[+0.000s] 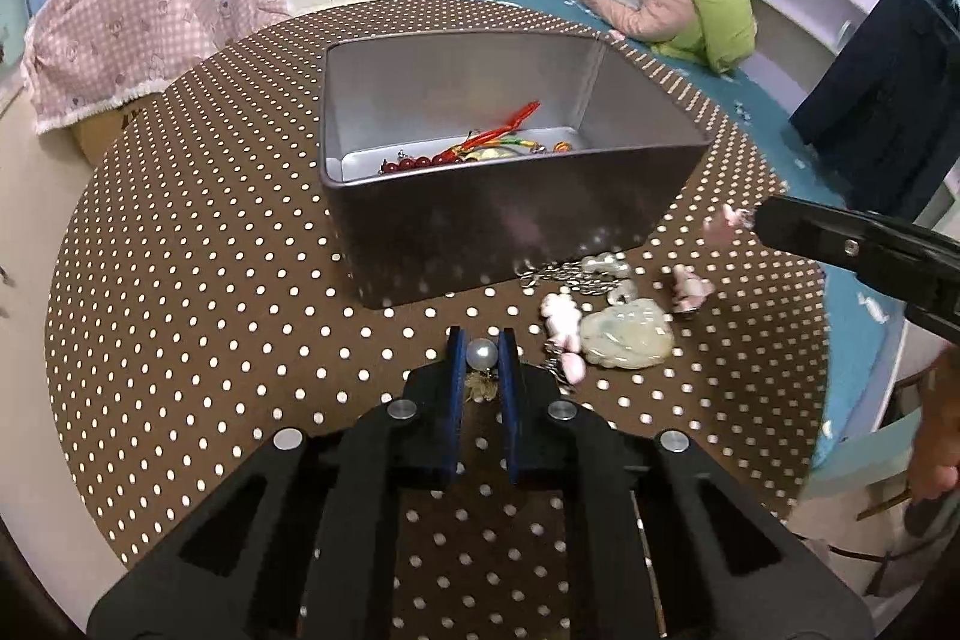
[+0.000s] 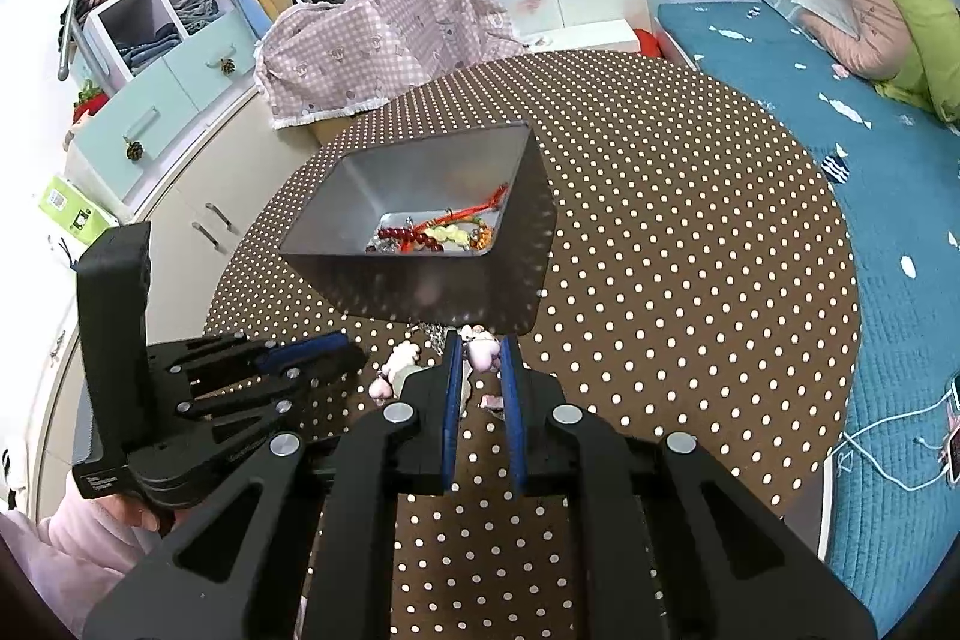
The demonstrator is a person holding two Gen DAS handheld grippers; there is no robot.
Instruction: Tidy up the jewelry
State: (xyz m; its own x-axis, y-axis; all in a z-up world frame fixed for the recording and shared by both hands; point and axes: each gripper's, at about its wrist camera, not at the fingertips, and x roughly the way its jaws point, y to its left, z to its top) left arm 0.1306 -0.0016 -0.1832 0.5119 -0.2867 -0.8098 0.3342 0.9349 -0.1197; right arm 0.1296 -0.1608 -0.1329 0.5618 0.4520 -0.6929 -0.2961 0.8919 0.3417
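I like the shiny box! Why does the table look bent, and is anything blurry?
Left wrist view: the fisheye lens curves the brown polka-dot table; the silver metal box mirrors dots; the pink piece at the right gripper is blurred. Right wrist view: same curving, mostly sharp.

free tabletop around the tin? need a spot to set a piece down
Bare polka-dot tablecloth left of the metal tin, and again right of it toward the bed. Crowded: the strip in front of the tin, holding jade pendant, pink charms, chain and both grippers.
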